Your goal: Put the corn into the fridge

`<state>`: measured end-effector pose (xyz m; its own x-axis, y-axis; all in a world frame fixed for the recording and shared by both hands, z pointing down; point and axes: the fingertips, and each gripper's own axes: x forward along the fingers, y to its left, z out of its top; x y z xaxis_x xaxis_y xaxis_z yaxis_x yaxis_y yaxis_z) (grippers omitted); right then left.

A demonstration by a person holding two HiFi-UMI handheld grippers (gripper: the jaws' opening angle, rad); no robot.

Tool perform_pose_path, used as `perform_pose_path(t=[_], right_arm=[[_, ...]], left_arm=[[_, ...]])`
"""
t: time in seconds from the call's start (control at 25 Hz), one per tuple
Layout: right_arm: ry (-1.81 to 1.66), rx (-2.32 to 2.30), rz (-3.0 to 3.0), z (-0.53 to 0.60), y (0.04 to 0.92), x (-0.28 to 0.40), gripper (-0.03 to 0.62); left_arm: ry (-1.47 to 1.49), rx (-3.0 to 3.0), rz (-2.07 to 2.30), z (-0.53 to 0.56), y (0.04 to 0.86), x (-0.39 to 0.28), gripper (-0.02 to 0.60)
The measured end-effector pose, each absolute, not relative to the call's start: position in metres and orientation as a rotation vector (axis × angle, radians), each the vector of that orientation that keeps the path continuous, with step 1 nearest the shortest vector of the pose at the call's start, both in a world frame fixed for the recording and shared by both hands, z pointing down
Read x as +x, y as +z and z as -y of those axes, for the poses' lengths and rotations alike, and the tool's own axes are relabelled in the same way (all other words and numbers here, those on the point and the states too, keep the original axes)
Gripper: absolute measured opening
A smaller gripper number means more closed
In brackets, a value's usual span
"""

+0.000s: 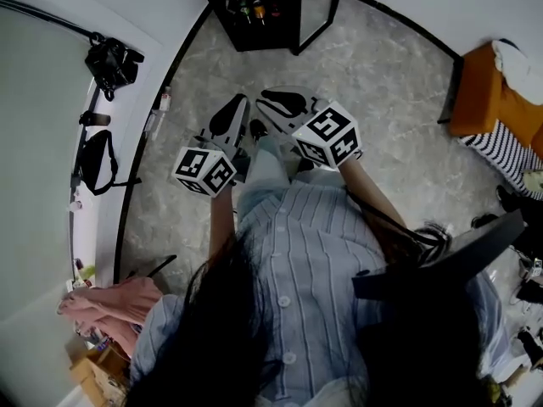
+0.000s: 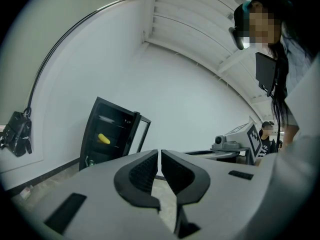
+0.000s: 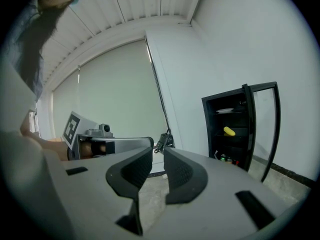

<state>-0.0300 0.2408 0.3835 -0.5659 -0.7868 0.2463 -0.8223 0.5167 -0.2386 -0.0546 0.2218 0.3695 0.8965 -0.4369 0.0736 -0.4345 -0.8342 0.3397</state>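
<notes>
Both grippers are clenched shut with nothing in them. The left gripper [image 2: 159, 153] has its jaws pressed together on air, and the right gripper [image 3: 158, 151] looks the same.

The corn [image 3: 229, 131] is already in the fridge [image 3: 210, 129], lying on a middle shelf. Its long axis runs roughly level across the shelf, maybe tipped a little.

The fridge stands well apart from the person, straight ahead across the floor [image 1: 365, 100]. From the left gripper the corn [image 2: 103, 139] is ahead and off to the left. From the right gripper it's ahead and off to the right. So the fridge is pretty much centred between the two hands, and neither is clearly nearer.

The door [image 1: 327, 7] is swung open on the right side, so the right gripper [image 1: 270, 100] has the shorter line to it than the left gripper [image 1: 237, 107].

My guess is the corn part is done. If anything's left it's shutting that door, and that'd be the right hand's job.
</notes>
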Motion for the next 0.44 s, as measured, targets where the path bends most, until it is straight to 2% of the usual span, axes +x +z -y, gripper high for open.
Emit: perform_pose_path(t=[0.44], right_arm=[[0.501,1.356,2.646,-0.2414,0.3815,-0.0349,0.078]], left_arm=[[-0.039,2.713,0.689,-0.2251,0.3611,-0.0608,0.009]])
